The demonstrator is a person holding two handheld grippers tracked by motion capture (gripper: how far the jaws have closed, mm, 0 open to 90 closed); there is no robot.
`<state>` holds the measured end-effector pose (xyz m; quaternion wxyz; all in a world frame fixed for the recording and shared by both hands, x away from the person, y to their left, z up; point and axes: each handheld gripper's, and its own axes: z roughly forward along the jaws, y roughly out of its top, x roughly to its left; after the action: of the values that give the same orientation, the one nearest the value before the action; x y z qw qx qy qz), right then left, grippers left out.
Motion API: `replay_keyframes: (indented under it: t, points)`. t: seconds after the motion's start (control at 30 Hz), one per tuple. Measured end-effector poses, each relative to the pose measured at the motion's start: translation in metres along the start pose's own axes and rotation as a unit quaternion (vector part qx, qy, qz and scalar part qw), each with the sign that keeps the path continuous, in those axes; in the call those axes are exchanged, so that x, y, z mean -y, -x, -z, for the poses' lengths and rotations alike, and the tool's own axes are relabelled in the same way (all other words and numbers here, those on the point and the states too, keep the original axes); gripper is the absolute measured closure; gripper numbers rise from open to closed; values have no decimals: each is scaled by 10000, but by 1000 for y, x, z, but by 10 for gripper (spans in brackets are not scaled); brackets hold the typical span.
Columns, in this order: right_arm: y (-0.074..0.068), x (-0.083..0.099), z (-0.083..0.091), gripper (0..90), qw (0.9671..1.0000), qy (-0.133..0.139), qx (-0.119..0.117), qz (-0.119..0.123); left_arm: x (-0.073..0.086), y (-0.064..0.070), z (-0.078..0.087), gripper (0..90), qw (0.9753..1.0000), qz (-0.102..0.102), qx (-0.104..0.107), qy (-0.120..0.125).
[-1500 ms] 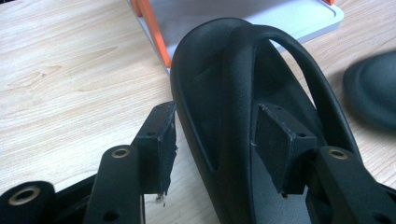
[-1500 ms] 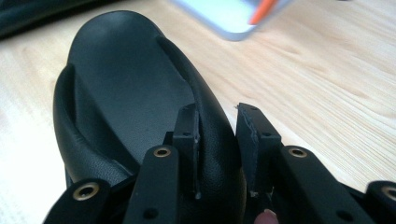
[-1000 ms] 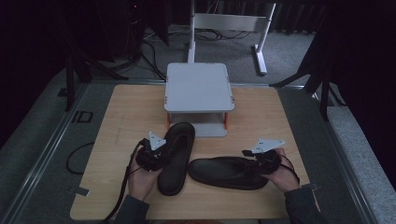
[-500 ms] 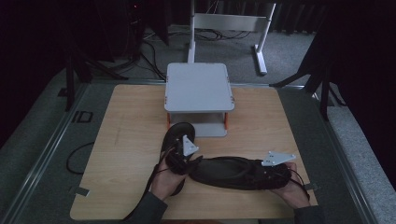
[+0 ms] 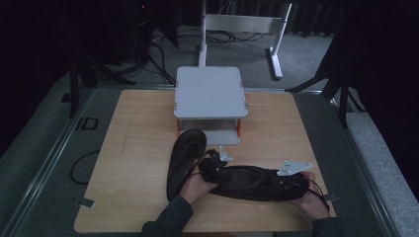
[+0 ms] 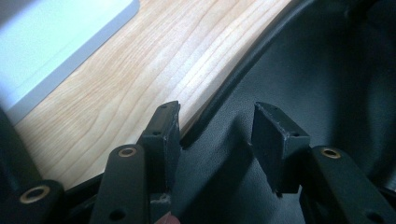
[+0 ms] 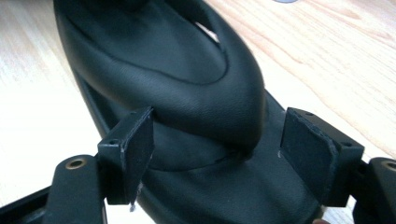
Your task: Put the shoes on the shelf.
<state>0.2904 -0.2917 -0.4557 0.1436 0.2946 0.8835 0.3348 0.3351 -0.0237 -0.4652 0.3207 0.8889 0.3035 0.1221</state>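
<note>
High view shows two black shoes on the wooden surface [image 5: 133, 148] in front of a small grey shelf [image 5: 208, 94]: one shoe [image 5: 184, 158] points toward the shelf, the other shoe [image 5: 249, 181] lies crosswise near the front edge with a claw at each end. The left claw [image 5: 211, 165] is at its left end, the right claw [image 5: 291, 182] at its right end. Left gripper view has that claw [image 6: 215, 128] spread, one jaw over bare wood and the other over black leather, gripping nothing. Right gripper view has its claw [image 7: 219, 140] released too, jaws wide either side of the strap [image 7: 187, 79] and clear of it. The risk, as I judge it, is an off-centre bite: the left claw straddles the shoe's rim, so clenching there may pinch only the edge and let the smooth leather slip, or shove the shoe into its neighbour.
</note>
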Motion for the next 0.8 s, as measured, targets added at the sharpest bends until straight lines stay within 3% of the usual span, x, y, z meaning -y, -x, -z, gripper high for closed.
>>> replay_keyframes:
  t: [0.13,0.17,0.3,0.43,0.57,0.63,0.73,0.8]
  points:
    - [-4,-1,-6,247,9997,-195,-42,164,-1,0,-2,539,10000,-5,-10,-55]
    - [-4,-3,-9,251,9995,-233,131,143,-1,1,-2,539,10000,-40,-49,-73]
    - [1,-6,-11,258,9991,-187,381,3,0,1,0,539,9999,8,-50,-127]
    - [24,-9,-13,298,9946,-2,837,-607,6,8,7,562,9994,-34,254,-241]
    - [33,-14,-18,331,9914,-16,987,-862,11,18,11,562,9990,1,393,-234]
    - [34,-16,-21,347,9893,-56,1129,-923,16,26,15,564,9974,137,675,-224]
    - [34,-18,-21,360,9881,69,1113,-1056,20,34,16,567,9969,95,745,-227]
    - [33,-21,-21,363,9885,175,1016,-1109,22,43,18,570,9954,26,925,-248]
